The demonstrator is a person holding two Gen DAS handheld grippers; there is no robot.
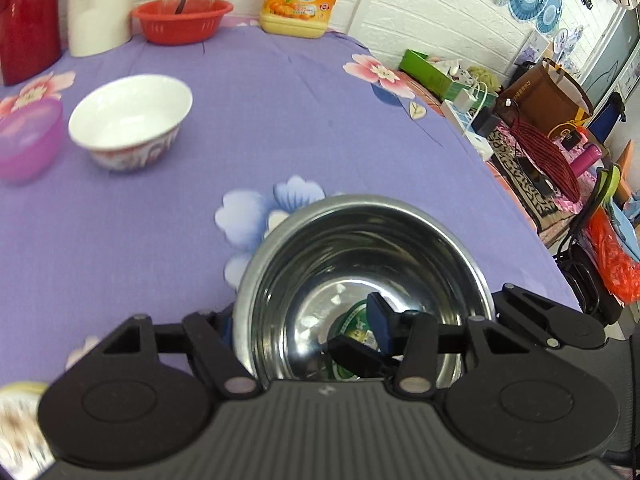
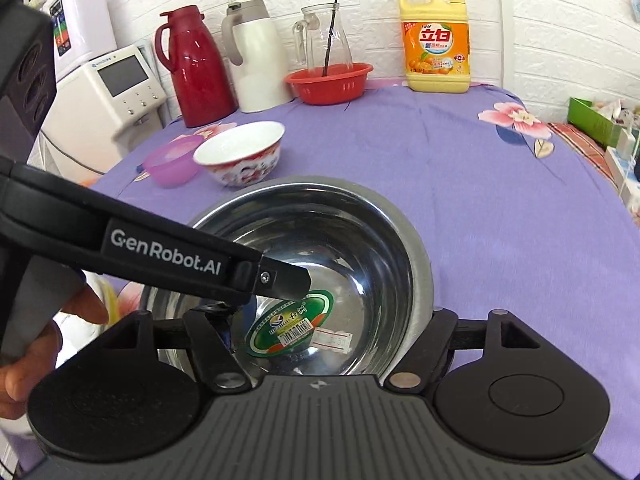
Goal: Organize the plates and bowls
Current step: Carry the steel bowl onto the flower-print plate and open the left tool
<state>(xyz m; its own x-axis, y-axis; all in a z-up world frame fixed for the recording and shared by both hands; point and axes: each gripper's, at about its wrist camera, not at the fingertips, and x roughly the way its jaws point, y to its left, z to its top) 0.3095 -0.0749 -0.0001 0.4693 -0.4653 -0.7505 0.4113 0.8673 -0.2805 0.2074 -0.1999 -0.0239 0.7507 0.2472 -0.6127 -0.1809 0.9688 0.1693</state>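
A steel bowl [image 1: 360,248] [image 2: 320,220] with a green sticker inside is held between both grippers above the purple flowered tablecloth [image 1: 280,100]. My left gripper [image 1: 312,320] is shut on its left wall, one finger inside and one outside. My right gripper [image 2: 320,320] is shut on the right wall in the same way. A finger of the right gripper [image 1: 380,316] shows inside the bowl, and so does a finger of the left gripper [image 2: 284,276]. A white bowl with a red pattern [image 1: 128,116] [image 2: 244,148] stands next to a pink plastic bowl [image 1: 28,140] [image 2: 172,160] further back on the left.
Along the back wall stand a red thermos [image 2: 196,64], a white thermos [image 2: 252,56], a red basket [image 2: 330,80] holding a glass jug, and a detergent bottle [image 2: 436,48]. A blurred patterned dish [image 1: 20,420] lies at the near left. Clutter fills the space past the table's right edge [image 1: 500,184].
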